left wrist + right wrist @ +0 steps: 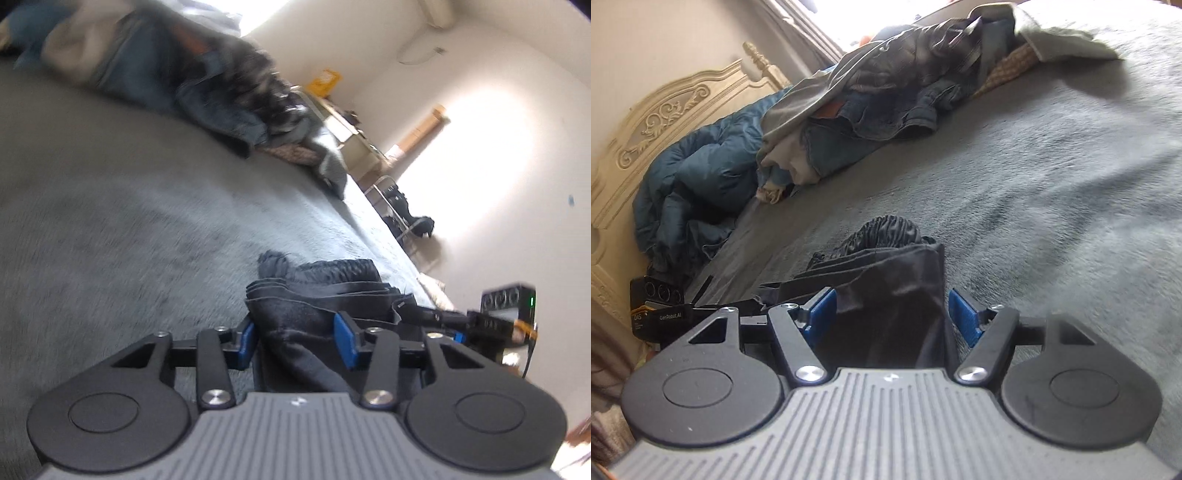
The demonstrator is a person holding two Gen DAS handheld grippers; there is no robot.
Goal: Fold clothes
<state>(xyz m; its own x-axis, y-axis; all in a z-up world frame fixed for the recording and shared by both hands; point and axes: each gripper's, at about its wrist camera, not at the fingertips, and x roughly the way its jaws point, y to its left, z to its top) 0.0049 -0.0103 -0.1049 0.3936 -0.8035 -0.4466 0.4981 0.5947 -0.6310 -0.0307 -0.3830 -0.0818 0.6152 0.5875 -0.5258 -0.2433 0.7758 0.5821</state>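
Note:
A black garment [317, 295] with a gathered waistband lies bunched and folded on the grey bed cover [129, 221]. My left gripper [297, 341] has its blue pads apart with a thick fold of the garment between them. My right gripper [892, 314] also stands apart around the black garment [897, 273], which fills the gap between its blue pads. The other gripper's body shows at the right edge of the left wrist view [506, 314] and at the left edge of the right wrist view [661, 314].
A pile of unfolded clothes [879, 96], jeans and grey tops, lies at the far side of the bed. A blue duvet [698, 177] is heaped by the carved cream headboard [665, 118]. A shelf and chair [391, 199] stand by the white wall.

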